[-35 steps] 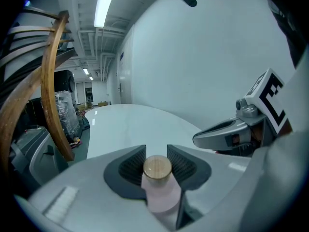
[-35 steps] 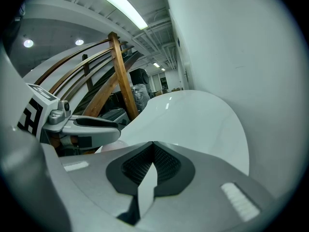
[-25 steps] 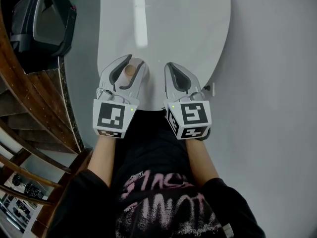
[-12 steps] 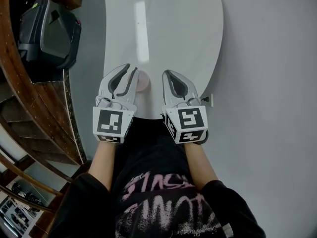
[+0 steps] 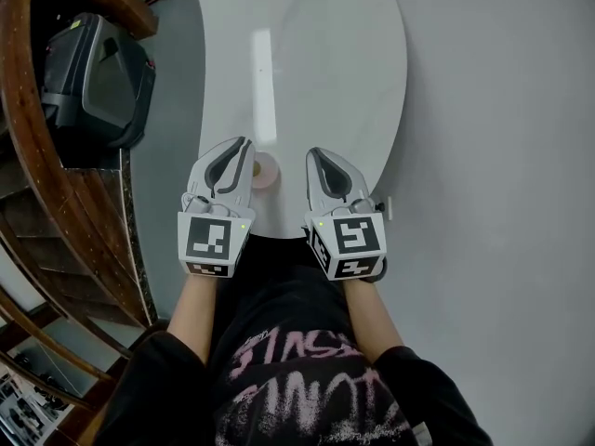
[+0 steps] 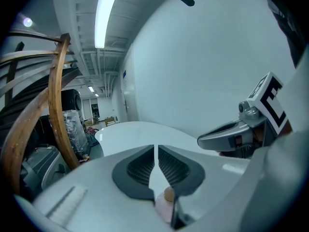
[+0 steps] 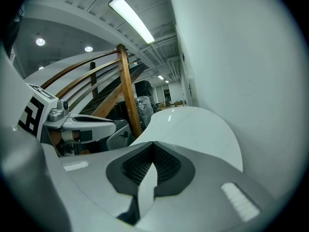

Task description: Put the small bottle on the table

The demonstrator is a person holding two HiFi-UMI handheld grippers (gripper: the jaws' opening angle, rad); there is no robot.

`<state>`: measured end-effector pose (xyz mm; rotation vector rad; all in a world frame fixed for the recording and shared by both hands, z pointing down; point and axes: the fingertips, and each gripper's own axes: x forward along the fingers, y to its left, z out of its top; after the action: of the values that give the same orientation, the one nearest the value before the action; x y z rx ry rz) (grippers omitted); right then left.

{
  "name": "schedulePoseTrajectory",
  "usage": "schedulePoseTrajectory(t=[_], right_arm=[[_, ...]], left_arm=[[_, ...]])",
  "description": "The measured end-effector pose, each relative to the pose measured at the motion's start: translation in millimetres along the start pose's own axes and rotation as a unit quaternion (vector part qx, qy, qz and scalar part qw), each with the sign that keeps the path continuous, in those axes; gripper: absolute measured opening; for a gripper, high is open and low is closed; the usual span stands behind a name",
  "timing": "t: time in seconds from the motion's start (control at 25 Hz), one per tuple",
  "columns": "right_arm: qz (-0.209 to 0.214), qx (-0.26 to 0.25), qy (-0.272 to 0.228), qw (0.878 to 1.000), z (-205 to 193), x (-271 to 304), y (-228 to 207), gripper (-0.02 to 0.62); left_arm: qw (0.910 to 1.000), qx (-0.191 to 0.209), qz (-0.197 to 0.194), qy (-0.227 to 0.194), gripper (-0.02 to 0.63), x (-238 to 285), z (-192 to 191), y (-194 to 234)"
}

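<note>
Starting with the biggest thing: a plain grey surface [image 5: 502,156] fills the right half of the head view, floor or wall, can't tell which. It's open and uncluttered.

White oval table [image 5: 316,63] runs from top centre down to mid-frame. Its right edge curves along the grey surface, and its near edge sits just under both grippers. The top is bare from the grippers up to the far end, so there's lots of room ahead.

The left side is tight. A curved wooden rail [image 5: 37,184] sweeps down the left edge, with a black case [image 5: 98,77] at upper left, near the table's left edge.

Person's black shirt [image 5: 297,370] fills bottom centre.

Left gripper [image 5: 244,147] is over the near part of the table. Its own view [image 6: 155,148] shows the tips pressed nearly together with only a thin slit, pinching nothing.

Right gripper [image 5: 316,156] is level with it at centre-right. Its tips [image 7: 153,144] are closed on each other with nothing between, and only tabletop shows through the gap.

Small bottle [image 5: 266,170] is pink with a tan cap. It stands on the table between the two grippers, just beside the left one's right jaw and close to the near edge. In the left gripper view it shows low down through the slit [image 6: 166,204].
</note>
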<state>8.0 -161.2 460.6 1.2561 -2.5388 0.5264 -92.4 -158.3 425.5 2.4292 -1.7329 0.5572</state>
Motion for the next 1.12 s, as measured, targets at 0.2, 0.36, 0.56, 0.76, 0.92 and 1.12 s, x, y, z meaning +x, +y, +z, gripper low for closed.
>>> schedulePoseTrajectory(t=[0.2, 0.36, 0.56, 0.76, 0.92, 1.12], right_arm=[[-0.003, -0.006, -0.008, 1.0, 9.3, -3.7, 2.5, 0.009], [-0.001, -0.011, -0.016, 1.0, 18.8, -5.8, 10.4, 0.011], [0.0, -0.022, -0.032, 0.999, 30.2, -9.8, 17.6, 0.009], [0.003, -0.03, -0.044, 0.999, 38.2, -13.7, 20.4, 0.009], [0.006, -0.036, -0.052, 0.998, 44.1, -17.2, 19.6, 0.009], [0.006, -0.044, -0.061, 0.997, 50.0, -20.9, 21.8, 0.009]], left_arm=[[0.9999, -0.005, 0.007, -0.008, 0.028, -5.1, 7.0, 4.6], [0.9997, -0.009, 0.012, -0.016, 0.017, -11.2, 13.7, 11.0], [0.9994, -0.006, 0.019, -0.027, 0.008, -18.4, 20.7, 15.2], [0.999, -0.005, 0.024, -0.038, 0.007, -23.7, 27.4, 15.2], [0.9986, -0.003, 0.03, -0.044, 0.0, -25.6, 32.6, 15.0], [0.9981, 0.0, 0.035, -0.052, 0.0, -30.2, 37.1, 16.0]])
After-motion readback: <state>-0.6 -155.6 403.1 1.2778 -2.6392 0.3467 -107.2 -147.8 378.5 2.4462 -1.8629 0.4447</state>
